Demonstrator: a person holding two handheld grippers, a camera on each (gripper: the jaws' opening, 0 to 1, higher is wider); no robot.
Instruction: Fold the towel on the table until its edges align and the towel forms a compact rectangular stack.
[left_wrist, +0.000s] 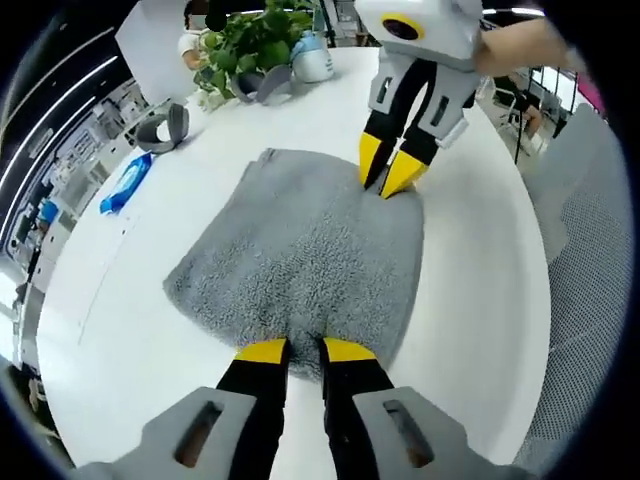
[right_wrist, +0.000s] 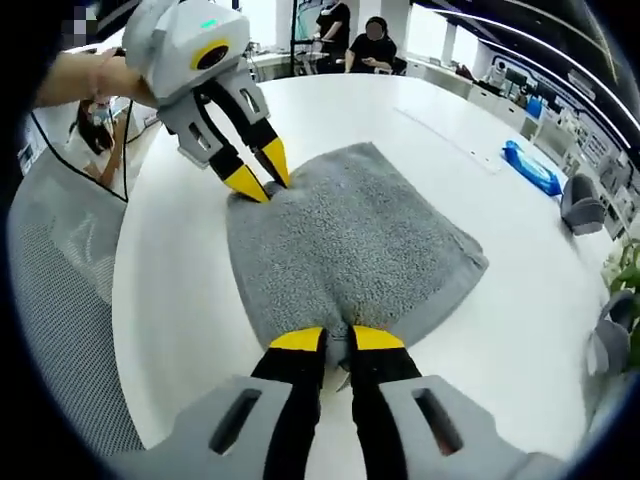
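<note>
On the table: one grey towel (left_wrist: 300, 250) lies flat on the white round table (left_wrist: 480, 330), already folded into a thick, roughly rectangular pad.
Towel edges: the sides look fairly even; in the left gripper view the left corner is rounded and the layered fold shows along the far left edge.
Towel axis: its long axis runs from one gripper to the other, each short end pointing at a gripper.
Left gripper (left_wrist: 305, 350): its yellow-tipped jaws stand close together, pinching the towel's near short edge, which bunches up between them.
Right gripper (right_wrist: 337, 339): its jaws are likewise nearly closed on the opposite short edge, with a pleat of cloth caught between the tips.
Open room: bare white tabletop lies on both long sides of the towel, wide and free out to the table's rim.
Blue packet (left_wrist: 126, 183): one, lying flat, well apart from the towel near the table edge.
Grey curved objects (left_wrist: 165, 127): at least two, resting near the plant; what they are I cannot tell.
Potted plant (left_wrist: 255, 40): one, green-leaved, at the far rim.
People (right_wrist: 375, 45): two, seated beyond the table in the right gripper view.
Grey mesh surface (right_wrist: 70, 290): beside the table, past its rim.
</note>
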